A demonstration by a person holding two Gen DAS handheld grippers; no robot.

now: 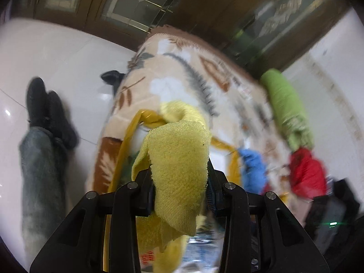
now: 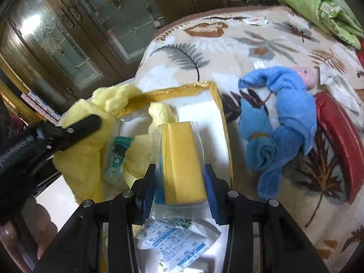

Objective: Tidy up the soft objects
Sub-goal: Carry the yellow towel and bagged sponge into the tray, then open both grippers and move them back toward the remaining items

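A beige leaf-patterned fleece blanket [image 2: 261, 45] covers the surface, whether desk or bed cannot be told, with a white glossy floor [image 1: 56, 52] and dark wooden glass-fronted cabinets [image 2: 68, 34] beyond. On the blanket sits a shallow white box with a yellow rim [image 2: 218, 104], the apparent drop point. Right of the box lie a crumpled blue terry towel [image 2: 284, 113], a red padded item [image 2: 336, 136] and, at the far edge, a folded green cloth [image 2: 318, 4]. The left gripper [image 1: 179, 182] has its fingers clamped on a yellow terry towel [image 1: 179, 159] draped over the box's near rim. The right gripper [image 2: 180, 186] grips a plastic-wrapped yellow sponge block [image 2: 182, 159] above the box. Both loads look ready for lowering and release inside.
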